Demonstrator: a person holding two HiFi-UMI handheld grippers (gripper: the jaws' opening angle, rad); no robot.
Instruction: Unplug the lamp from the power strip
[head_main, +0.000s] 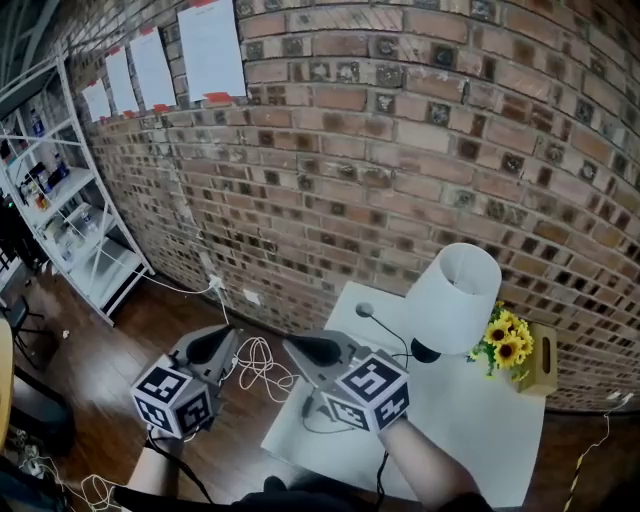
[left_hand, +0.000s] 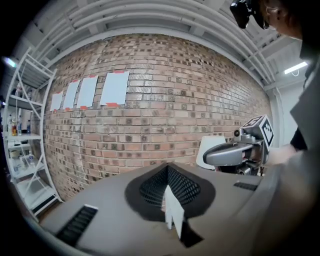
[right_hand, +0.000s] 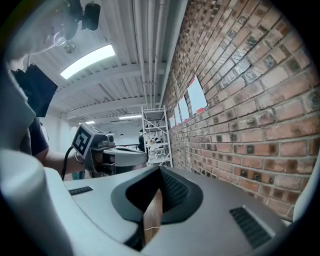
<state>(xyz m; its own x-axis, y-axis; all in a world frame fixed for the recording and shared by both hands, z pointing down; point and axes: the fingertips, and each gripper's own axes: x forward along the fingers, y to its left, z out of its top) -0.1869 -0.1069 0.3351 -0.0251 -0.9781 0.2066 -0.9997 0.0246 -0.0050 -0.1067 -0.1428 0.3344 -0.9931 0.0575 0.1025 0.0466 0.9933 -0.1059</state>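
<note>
The head view looks steeply down from just behind the left claw (head_main: 220, 338) and right claw (head_main: 297, 346) onto the white bench (head_main: 480, 420) and the brick wall (head_main: 400, 150) beyond. The left gripper view faces that wall nearly square-on, the right claw close at its right edge; the right gripper view looks along the wall toward the shelf rack (right_hand: 156, 134), the left claw close at its left. All three share the wall, its paper sheets (left_hand: 115, 87) and the rack.

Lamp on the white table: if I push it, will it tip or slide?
Probably top-heavy: the lamp carries a wide white shade over a small dark base, so a sideways push might tip it. The table looks smooth, so it may slide. The sunflowers close beside it could get knocked.
</note>
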